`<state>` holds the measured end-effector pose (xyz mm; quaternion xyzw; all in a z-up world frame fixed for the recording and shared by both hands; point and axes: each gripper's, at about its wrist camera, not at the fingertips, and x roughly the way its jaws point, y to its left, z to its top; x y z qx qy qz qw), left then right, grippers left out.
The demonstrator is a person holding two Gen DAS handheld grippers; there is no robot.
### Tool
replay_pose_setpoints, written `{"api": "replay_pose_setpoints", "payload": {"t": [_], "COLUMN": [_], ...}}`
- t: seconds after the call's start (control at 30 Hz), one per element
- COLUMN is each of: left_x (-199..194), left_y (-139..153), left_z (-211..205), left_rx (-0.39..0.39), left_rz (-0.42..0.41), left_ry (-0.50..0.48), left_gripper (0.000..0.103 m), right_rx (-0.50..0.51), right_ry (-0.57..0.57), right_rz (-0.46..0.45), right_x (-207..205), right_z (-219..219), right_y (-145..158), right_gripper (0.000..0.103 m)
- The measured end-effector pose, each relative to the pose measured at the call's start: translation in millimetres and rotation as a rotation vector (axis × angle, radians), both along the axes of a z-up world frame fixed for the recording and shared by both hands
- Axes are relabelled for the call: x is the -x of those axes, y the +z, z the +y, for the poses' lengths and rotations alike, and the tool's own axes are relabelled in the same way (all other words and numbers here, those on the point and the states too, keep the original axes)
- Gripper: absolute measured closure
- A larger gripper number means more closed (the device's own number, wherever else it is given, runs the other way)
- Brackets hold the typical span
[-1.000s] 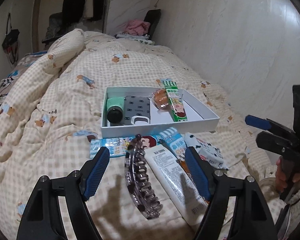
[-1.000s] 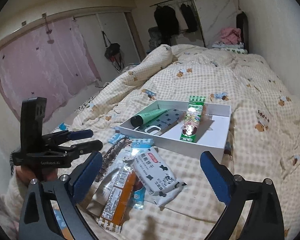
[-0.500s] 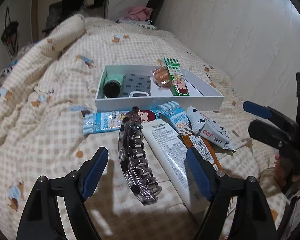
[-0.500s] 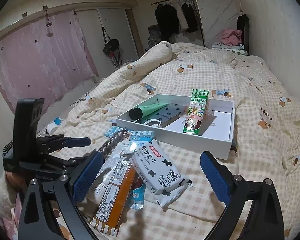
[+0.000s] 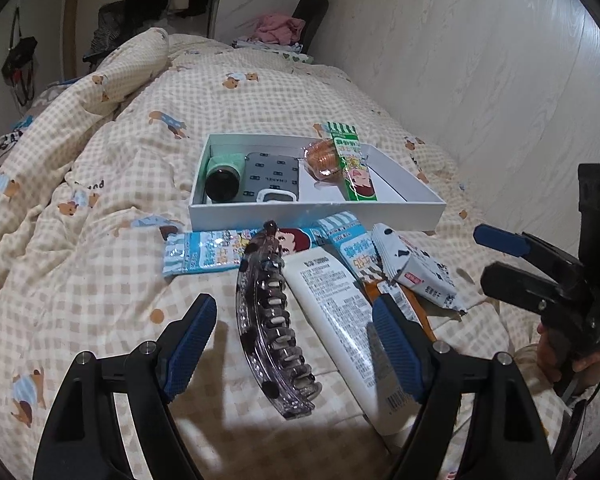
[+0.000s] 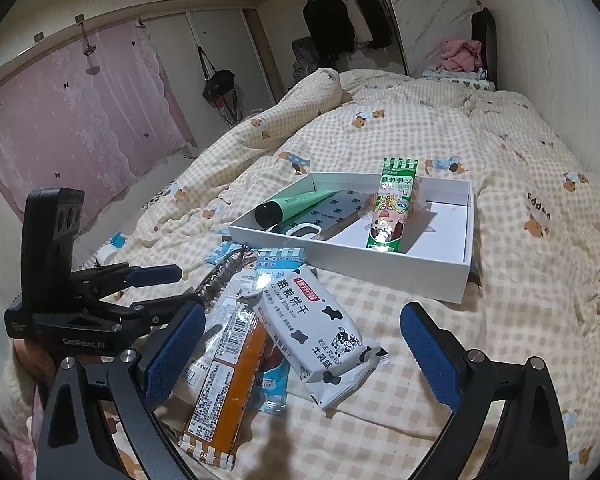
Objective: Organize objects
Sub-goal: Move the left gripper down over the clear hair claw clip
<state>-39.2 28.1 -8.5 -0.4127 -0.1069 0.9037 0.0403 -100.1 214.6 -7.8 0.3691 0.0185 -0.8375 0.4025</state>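
Note:
A white box (image 5: 316, 216) (image 6: 380, 268) lies on the bed. It holds a green tube (image 5: 225, 174), a grey phone case (image 5: 271, 176), an orange wrapped snack (image 5: 322, 156) and a green snack stick (image 5: 354, 168) (image 6: 392, 208). In front of it lie a dark hair claw (image 5: 270, 320), a white tube (image 5: 340, 312), a blue snack pack (image 5: 208, 250), a cow-print biscuit pack (image 6: 320, 328) (image 5: 416, 272) and an orange pack (image 6: 224, 392). My left gripper (image 5: 294, 344) is open, its jaws either side of the hair claw. My right gripper (image 6: 300, 356) is open above the biscuit pack.
The bed carries a cream checked duvet (image 5: 100, 184) with bear prints and a rolled fold (image 6: 300, 104) at the far left. A wall (image 5: 480, 60) runs along the right side. Clothes hang at the far end (image 6: 332, 24). A pink curtain (image 6: 80, 120) is across the room.
My left gripper has moved forward and lower towards the hair claw. My right gripper has closed in slightly over the biscuit pack. Both stay open.

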Motion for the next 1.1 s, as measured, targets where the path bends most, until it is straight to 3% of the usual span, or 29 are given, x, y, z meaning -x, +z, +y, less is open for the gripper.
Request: {"api": "replay_pose_setpoints", "payload": {"t": [0.27, 0.4, 0.5, 0.6, 1.1], "left_x": [-10, -4, 0, 2, 23], "left_y": [24, 24, 23, 23, 33], "left_z": [7, 16, 29, 36, 25], "left_rx": [0.199, 0.302, 0.450, 0.529, 0.515], "left_rz": [0.087, 0.085, 0.075, 0.084, 0.119], "left_ry": [0.172, 0.195, 0.264, 0.296, 0.424], "left_gripper": [0.020, 0.020, 0.020, 0.020, 0.020], "right_rx": [-0.007, -0.018, -0.021, -0.011, 0.005], "right_ry": [-0.004, -0.006, -0.010, -0.017, -0.031], "right_rz": [-0.014, -0.005, -0.001, -0.008, -0.031], "right_x": [2, 1, 1, 3, 7], "right_z": [0, -2, -1, 2, 8], "right_y": [-3, -3, -4, -4, -7], "right_gripper": [0.004, 0.004, 0.004, 0.004, 0.004]}}
